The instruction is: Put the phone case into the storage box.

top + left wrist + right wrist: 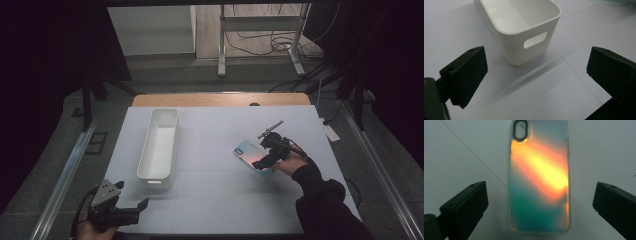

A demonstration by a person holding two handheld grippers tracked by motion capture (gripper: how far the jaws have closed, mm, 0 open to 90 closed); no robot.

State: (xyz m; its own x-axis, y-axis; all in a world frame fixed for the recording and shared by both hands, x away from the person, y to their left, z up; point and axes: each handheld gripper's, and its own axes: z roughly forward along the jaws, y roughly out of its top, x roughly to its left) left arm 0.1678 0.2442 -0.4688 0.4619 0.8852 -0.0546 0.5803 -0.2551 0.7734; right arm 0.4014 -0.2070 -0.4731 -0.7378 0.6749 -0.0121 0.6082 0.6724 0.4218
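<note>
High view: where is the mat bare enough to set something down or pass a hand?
Bare: the strip between the white bin and the phone case, and the near edge. Crowded: around the right gripper at the case.

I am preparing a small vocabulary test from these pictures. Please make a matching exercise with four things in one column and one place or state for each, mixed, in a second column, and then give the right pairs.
Things:
1. white bin
2. phone case
3. left gripper
4. right gripper

Places or states:
A. lies flat on the table, shining orange and green
B. open, at the near left corner of the table
C. open, with the case between its jaws, untouched
D. stands empty, left of the middle

Pairs: 1-D, 2-A, 3-B, 4-C
</note>
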